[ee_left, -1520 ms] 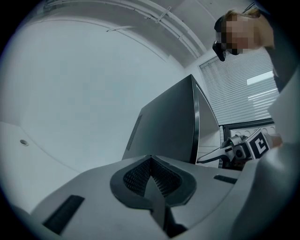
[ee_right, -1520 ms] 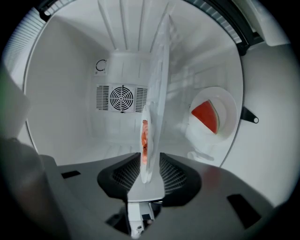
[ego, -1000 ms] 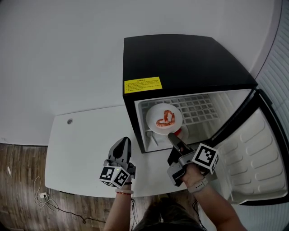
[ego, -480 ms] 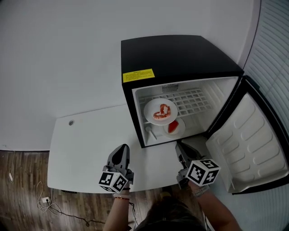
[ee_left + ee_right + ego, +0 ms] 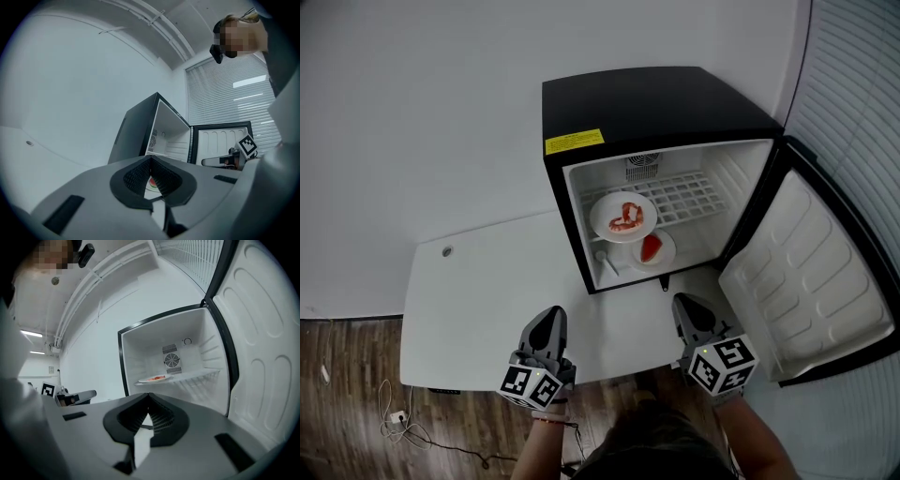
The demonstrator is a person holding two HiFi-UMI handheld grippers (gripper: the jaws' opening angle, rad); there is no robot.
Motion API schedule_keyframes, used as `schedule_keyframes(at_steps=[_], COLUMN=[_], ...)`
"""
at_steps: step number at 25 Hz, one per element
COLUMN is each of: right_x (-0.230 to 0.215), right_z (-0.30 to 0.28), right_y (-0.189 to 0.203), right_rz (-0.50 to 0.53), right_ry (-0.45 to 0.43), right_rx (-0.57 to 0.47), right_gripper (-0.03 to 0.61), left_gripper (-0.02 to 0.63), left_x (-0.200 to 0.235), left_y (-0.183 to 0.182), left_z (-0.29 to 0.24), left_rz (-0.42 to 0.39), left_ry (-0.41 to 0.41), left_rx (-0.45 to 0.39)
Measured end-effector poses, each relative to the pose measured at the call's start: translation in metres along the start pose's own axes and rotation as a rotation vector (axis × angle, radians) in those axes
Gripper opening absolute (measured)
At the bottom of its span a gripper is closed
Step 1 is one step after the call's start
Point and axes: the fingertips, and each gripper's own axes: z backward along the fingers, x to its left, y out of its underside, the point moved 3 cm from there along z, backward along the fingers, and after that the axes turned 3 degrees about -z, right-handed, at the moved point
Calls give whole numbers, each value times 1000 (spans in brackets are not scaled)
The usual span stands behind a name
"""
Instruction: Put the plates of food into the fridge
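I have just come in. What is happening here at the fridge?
A person holds a gripper in each hand in front of an open fridge that stands on a table. Two plates of food are already inside: one on the wire shelf, one below it. The left gripper is shut and empty; the right gripper has just closed on nothing. Both hang over the table, and the door is wide open.

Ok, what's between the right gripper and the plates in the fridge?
In the head view, only bare white table and the fridge at its black lower edge separate the right gripper, jaws just closed on nothing, from the upper plate and lower plate.
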Motion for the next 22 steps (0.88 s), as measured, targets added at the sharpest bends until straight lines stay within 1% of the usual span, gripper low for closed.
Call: schedule_keyframes(at_steps=[4, 7, 11, 16, 18, 22], right_x=[-1, 2, 7, 7, 7, 12], right_z=[15, 22, 32, 43, 46, 52], right_y=[3, 4, 3, 6, 7, 6], right_rz=[25, 49, 43, 83, 113, 205], right_ry=[5, 2, -21, 3, 12, 14], right_rx=[-6, -14, -41, -32, -28, -21], right_gripper=[6, 6, 5, 5, 5, 5], left_gripper=[6, 6, 6, 6, 6, 6], left_x=[-13, -21, -32, -40, -43, -48], left_y=[3, 6, 8, 8, 9, 11], left_z=[8, 13, 18, 24, 25, 26], left_rz=[-12, -6, 0, 9, 12, 16], left_ry=[16, 22, 30, 36, 35, 39], left_rx=[6, 7, 18, 18, 16, 12])
